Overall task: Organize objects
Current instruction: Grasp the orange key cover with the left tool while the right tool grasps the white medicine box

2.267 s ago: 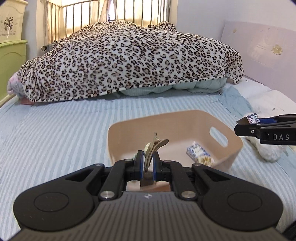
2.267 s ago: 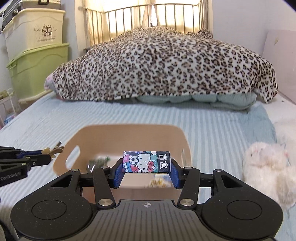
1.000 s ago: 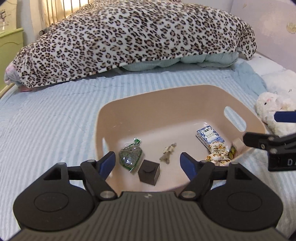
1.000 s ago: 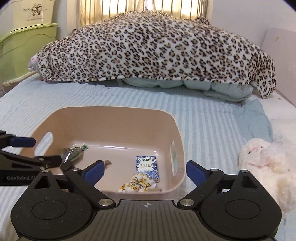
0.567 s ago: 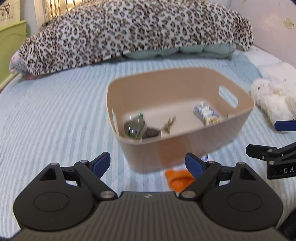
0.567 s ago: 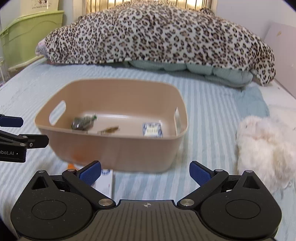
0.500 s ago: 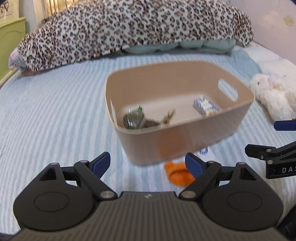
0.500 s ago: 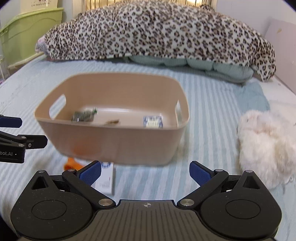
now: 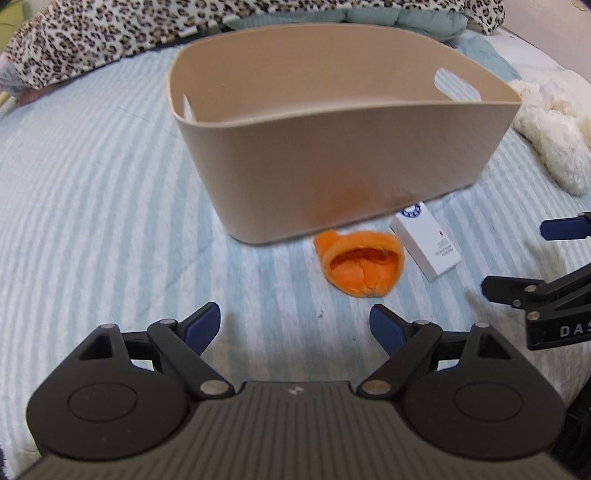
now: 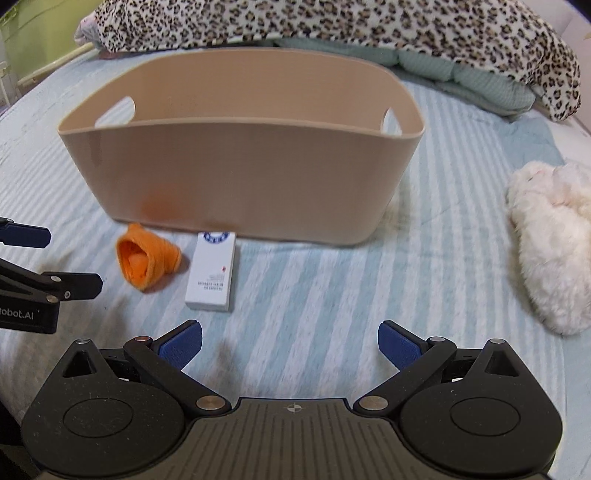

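Note:
A beige plastic basket (image 9: 332, 173) (image 10: 236, 173) stands on the striped bed; its contents are hidden behind its near wall. In front of it lie a rolled orange sock (image 9: 360, 264) (image 10: 146, 258) and a white box (image 9: 426, 240) (image 10: 212, 271). My left gripper (image 9: 297, 325) is open and empty, low over the bed, just short of the sock. My right gripper (image 10: 290, 345) is open and empty, near the bed, to the right of the white box. Each gripper shows at the edge of the other's view.
A white plush toy (image 10: 554, 236) (image 9: 550, 133) lies right of the basket. A leopard-print blanket (image 10: 332, 22) is heaped at the far end of the bed. A green storage bin (image 10: 22, 33) stands at the far left.
Both grippers released their items into the basket, opened, then pulled back and dropped low. The sock and white box in front of the basket have come into view.

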`<state>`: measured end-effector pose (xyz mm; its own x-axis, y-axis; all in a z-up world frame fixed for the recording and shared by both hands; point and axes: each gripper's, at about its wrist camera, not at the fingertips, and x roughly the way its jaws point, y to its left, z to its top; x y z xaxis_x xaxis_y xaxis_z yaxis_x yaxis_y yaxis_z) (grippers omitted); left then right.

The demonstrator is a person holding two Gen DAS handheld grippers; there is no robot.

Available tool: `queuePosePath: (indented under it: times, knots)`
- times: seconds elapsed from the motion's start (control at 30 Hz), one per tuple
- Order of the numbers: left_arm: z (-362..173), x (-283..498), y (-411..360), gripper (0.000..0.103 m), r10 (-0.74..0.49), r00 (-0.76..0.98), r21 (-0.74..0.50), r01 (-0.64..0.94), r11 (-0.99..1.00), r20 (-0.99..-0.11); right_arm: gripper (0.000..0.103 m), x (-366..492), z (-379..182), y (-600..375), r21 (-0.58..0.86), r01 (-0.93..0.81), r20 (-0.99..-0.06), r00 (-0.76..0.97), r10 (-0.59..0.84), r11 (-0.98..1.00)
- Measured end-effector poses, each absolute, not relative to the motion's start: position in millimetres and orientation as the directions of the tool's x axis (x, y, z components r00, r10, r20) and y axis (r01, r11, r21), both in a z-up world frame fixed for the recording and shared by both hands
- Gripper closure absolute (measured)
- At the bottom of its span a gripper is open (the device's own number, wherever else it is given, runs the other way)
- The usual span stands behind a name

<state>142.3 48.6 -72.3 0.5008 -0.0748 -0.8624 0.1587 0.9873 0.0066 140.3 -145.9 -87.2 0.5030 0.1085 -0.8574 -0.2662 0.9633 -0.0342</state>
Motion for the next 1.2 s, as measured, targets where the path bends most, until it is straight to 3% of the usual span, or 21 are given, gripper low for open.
queuePosePath:
  times: [0.47,0.63,0.7,0.77,0.9,1.2]
  knots:
    - [-91,168,33,0.015,-0.175,0.487,-0.084,0.204,0.975,-0.856,0.0,150,-114,-144,-0.01,-0.28,-0.894,0.432,0.117,0.96]
    - [-100,174,32,0.015,-0.149,0.528,-0.08,0.153,0.985,-0.836,0.0,152,-117,-143,-0.007,-0.287,-0.893,0.432,0.123,0.958]
    - [-99,174,35,0.018,-0.146,0.549,-0.08,0.142,0.987,-0.823,0.0,153,-117,-141,0.007,-0.293,-0.89,0.433,0.139,0.956]
    - [-99,174,37,0.03,-0.139,0.561,-0.065,0.15,0.987,-0.816,0.0,155,-118,-140,0.022,-0.299,-0.887,0.434,0.156,0.954]
    - [-99,177,45,0.035,-0.153,0.559,-0.088,0.142,0.986,-0.815,0.0,157,-119,-133,0.031,-0.311,-0.881,0.44,0.173,0.95]
    - [-99,181,50,0.062,-0.156,0.557,-0.1,0.131,0.986,-0.816,0.0,163,-118,-118,0.041,-0.327,-0.863,0.464,0.198,0.944]
